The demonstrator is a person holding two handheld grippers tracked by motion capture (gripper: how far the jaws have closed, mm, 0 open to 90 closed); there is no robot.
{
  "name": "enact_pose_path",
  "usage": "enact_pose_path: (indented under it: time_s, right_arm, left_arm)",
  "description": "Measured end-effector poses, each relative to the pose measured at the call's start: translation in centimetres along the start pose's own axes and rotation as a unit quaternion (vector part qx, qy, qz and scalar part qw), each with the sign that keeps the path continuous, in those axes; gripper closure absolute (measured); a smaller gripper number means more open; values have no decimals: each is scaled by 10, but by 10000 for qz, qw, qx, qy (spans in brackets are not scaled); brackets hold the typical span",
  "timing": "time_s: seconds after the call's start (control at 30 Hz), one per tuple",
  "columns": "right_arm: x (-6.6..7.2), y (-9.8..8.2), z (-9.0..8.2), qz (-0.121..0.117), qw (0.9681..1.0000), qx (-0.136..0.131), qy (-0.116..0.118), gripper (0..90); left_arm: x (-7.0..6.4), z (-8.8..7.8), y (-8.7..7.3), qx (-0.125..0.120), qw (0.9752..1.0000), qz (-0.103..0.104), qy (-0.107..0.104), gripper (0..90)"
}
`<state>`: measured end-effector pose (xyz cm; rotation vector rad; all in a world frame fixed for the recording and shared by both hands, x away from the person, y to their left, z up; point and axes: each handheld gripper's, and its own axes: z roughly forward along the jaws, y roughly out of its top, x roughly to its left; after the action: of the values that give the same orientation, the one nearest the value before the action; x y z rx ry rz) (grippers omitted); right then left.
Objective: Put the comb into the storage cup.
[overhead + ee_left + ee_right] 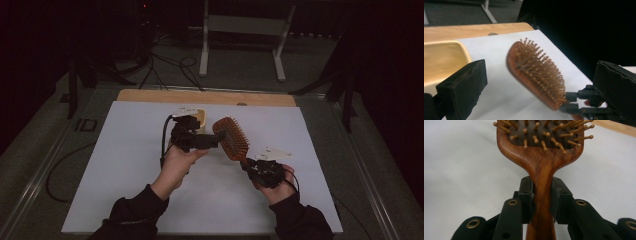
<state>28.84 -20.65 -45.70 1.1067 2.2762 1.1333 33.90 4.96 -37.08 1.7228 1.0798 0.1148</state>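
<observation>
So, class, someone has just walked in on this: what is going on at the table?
A person holds a gripper in each hand over a white table. The right gripper is clamped on the handle of a wooden hairbrush, holding it up with the bristles showing. The left gripper has its jaws wide open on either side of the brush head, not touching it. A yellowish tray sits behind on the table.

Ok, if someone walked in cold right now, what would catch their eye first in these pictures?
The wooden hairbrush held up over the middle of the white table, its handle clamped in the right hand-held gripper. Next, the left hand-held gripper, jaws wide open, right beside the brush head with its bristles facing it. Behind that sits a pale yellow tray near the table's far edge.
</observation>
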Motion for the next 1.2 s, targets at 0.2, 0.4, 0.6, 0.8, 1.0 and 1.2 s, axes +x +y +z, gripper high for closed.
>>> enact_pose_path:
  time_s: [0.2, 0.4, 0.6, 0.8, 1.0, 1.2]
  right_arm:
    - [0, 1, -2, 25, 10000, -71, -25, 731]
    - [2, 1, -4, -55, 9999, -117, -8, 731]
    - [4, 2, -6, -74, 9998, -169, 51, 731]
    - [5, 3, -6, -103, 9997, -197, 93, 731]
    - [7, 3, -7, -143, 9996, -196, 160, 731]
    - [8, 3, -5, -173, 9995, -181, 172, 731]
  left_arm:
    - [7, 21, -8, 48, 9985, -488, -236, 0]
    - [18, 34, -13, 58, 9959, -837, -349, 0]
    - [24, 42, -14, 54, 9930, -1065, -500, 0]
    - [27, 49, -14, 20, 9906, -1211, -640, 60]
    - [29, 53, -16, -20, 9891, -1253, -771, 208]
    - [28, 55, -17, -56, 9882, -1282, -832, 348]
